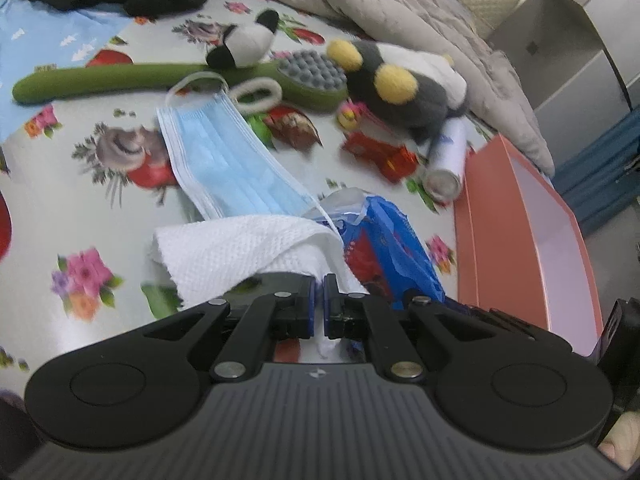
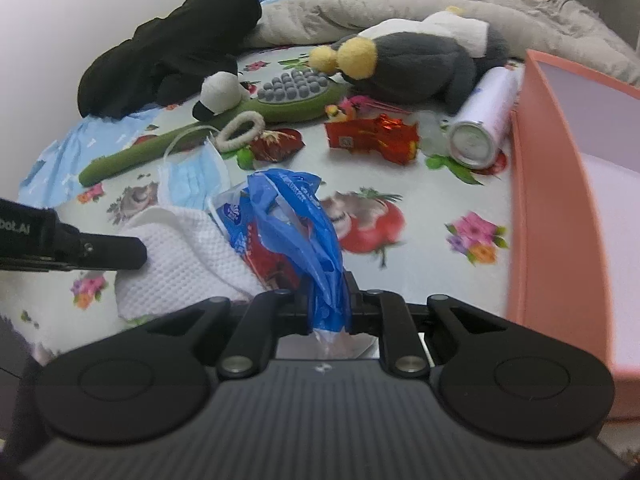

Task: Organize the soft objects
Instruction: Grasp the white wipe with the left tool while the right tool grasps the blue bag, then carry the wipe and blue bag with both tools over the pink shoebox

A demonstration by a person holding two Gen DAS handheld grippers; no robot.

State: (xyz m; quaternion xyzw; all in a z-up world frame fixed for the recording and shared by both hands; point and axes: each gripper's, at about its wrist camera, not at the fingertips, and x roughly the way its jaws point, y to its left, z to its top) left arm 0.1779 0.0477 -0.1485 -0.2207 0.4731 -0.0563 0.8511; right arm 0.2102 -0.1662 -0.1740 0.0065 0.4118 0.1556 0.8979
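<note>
My left gripper [image 1: 319, 292] is shut on a corner of a white waffle-textured cloth [image 1: 240, 252], which drapes forward from the pads over the floral sheet. My right gripper [image 2: 330, 296] is shut on the twisted end of a blue plastic tissue packet [image 2: 296, 216], lifted slightly at that end. Packet and cloth touch each other; the packet [image 1: 392, 252] lies just right of the cloth in the left wrist view. In the right wrist view the cloth [image 2: 180, 256] sits left of the packet, under a black finger [image 2: 100, 250] of the left gripper.
A blue face mask [image 1: 228, 164], green plush brush [image 1: 120, 78], small panda plush [image 1: 244, 42], grey-and-yellow plush [image 1: 396, 84], white hair tie [image 1: 256, 94], red wrappers [image 1: 380, 154] and a white can [image 1: 446, 156] lie beyond. An open pink box [image 1: 520, 240] stands right. Grey quilt [image 1: 400, 0] behind.
</note>
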